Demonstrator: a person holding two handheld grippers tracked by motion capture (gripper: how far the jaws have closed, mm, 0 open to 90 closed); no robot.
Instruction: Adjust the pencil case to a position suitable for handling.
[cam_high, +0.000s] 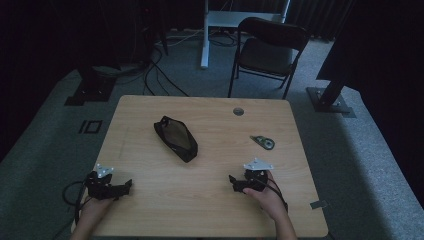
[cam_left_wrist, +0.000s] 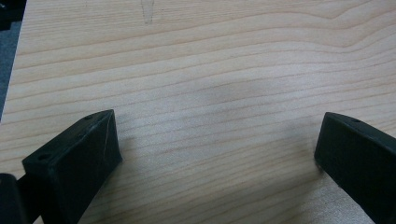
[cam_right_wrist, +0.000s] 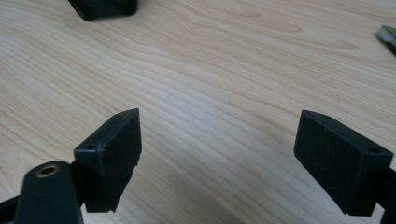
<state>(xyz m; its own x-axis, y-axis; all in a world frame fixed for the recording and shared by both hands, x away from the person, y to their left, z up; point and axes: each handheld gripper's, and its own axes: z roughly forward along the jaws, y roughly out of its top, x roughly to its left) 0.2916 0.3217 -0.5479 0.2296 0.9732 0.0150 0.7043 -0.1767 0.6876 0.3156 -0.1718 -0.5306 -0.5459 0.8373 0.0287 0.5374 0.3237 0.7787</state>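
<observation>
Pouch (cam_high: 176, 138), black and elongated, lies diagonally at centre-left of the high view, well above both grippers, flat on the surface (cam_high: 210, 200); a mesh-like panel seems to run along its top, so it is judged soft, light and limp, likely to sag or fold if lifted by one end; a pinch across its narrow width near the middle, or on a seam edge, should hold best, since fabric gives the fingers something to bite. Tape dispenser (cam_high: 263, 142), small and greenish, sits at centre-right of the high view, above the right gripper (cam_high: 240, 184); it is judged rigid, light and smooth, apt to skid if nudged; a grip across its flat sides looks safest. Left gripper (cam_high: 124, 188) rests at the lower left of the high view, right gripper at the lower right; each is held in a hand; both sets of fingers stand wide apart with nothing between them, bare wood showing in the gap in each gripper view (cam_left_wrist: 219, 154) (cam_right_wrist: 217, 163).

Hard to make out: dim light hides the pouch's zip and any pull tab; whether it is full or empty cannot be told. In the right gripper view a dark corner at the upper left is probably the pouch's end, cut off by the frame; a green sliver at the upper right edge is probably the dispenser, likewise cropped.
</observation>
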